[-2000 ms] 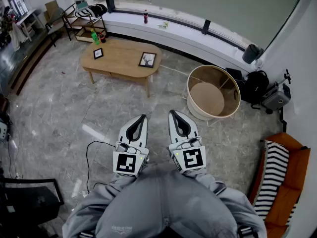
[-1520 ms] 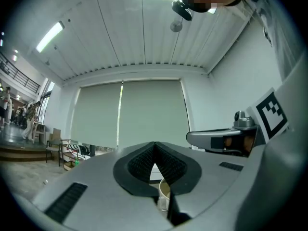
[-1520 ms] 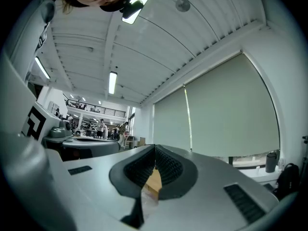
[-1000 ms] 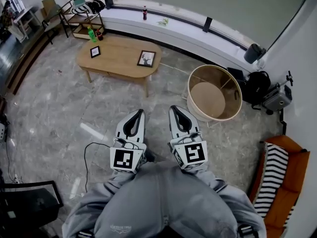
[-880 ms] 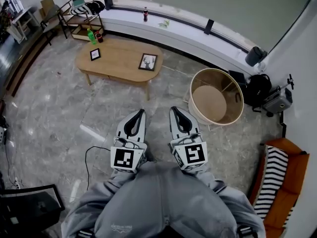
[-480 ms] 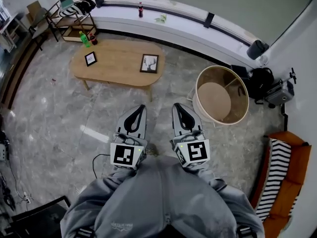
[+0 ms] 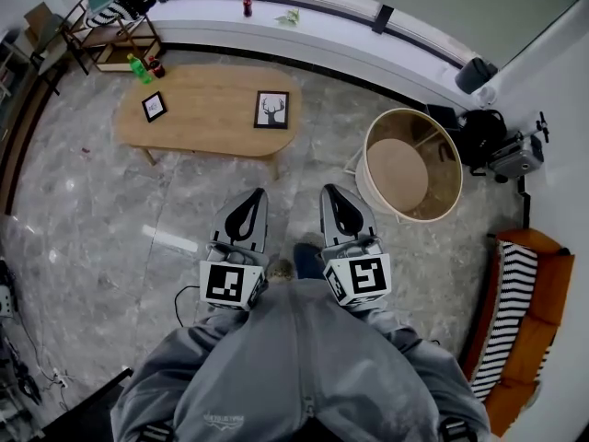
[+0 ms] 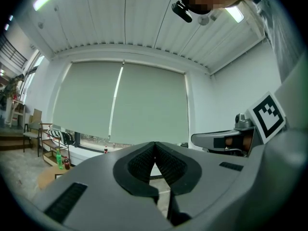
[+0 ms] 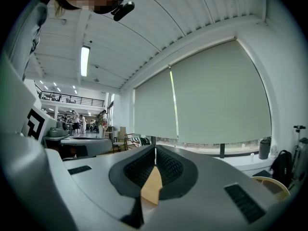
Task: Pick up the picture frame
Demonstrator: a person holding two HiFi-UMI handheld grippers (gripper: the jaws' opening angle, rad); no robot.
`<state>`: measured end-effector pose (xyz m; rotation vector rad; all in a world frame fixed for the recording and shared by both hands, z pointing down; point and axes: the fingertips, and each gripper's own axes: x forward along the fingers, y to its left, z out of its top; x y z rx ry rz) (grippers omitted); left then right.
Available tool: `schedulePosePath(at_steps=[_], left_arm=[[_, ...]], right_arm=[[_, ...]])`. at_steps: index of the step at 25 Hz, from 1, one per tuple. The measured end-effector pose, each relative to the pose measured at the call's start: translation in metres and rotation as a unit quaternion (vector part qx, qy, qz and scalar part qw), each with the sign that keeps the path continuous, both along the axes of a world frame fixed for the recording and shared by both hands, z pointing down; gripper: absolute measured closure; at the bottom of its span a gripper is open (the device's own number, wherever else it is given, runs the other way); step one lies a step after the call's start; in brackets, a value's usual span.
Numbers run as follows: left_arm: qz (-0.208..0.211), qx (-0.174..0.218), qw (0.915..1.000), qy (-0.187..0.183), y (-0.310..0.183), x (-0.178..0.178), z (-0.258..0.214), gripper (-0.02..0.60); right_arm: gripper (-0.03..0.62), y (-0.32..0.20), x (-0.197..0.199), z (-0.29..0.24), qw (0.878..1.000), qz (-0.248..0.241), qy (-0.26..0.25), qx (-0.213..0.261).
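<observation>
Going after the deer-print picture frame [image 7: 271, 109], flat on its back near the right end of the wooden table [image 7: 207, 129], with a smaller frame [image 7: 154, 106] toward the left end. Guessing light and stiff, probably glass-fronted, so slick on the face and not something to squeeze hard or drop. Best bet: pinch across one border edge, not the middle. Being flat on the wood, likely needs a jaw worked under the rim first. Left gripper [image 7: 255, 192] and right gripper [image 7: 331, 190] both clamped fully closed, nothing between the pads, well short of the table. Versus a second back: table and frame closer in and lower in the head view, jaws shut same as before.
</observation>
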<state>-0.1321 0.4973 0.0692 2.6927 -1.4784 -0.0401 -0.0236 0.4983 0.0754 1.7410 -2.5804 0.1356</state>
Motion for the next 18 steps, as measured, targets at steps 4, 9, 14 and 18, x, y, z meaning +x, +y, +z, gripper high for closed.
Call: schedulePosePath(at_steps=[4, 9, 14, 18], left_arm=[[-0.002, -0.003, 1.0000, 0.000, -0.030, -0.004, 0.008, 0.565], [-0.015, -0.003, 0.9999, 0.004, -0.074, -0.003, 0.011, 0.565], [-0.034, -0.008, 0.9994, -0.003, -0.139, -0.003, 0.012, 0.565], [-0.054, -0.016, 0.9984, -0.001, -0.196, 0.002, 0.014, 0.565]], right_arm=[[0.563, -0.030, 0.000, 0.010, 1.000, 0.005, -0.006, -0.007], [0.563, -0.081, -0.004, 0.012, 1.000, -0.014, -0.013, -0.001], [0.563, -0.152, -0.010, 0.015, 0.999, -0.046, -0.013, -0.005], [0.563, -0.212, -0.005, 0.022, 0.998, -0.067, -0.010, -0.019]])
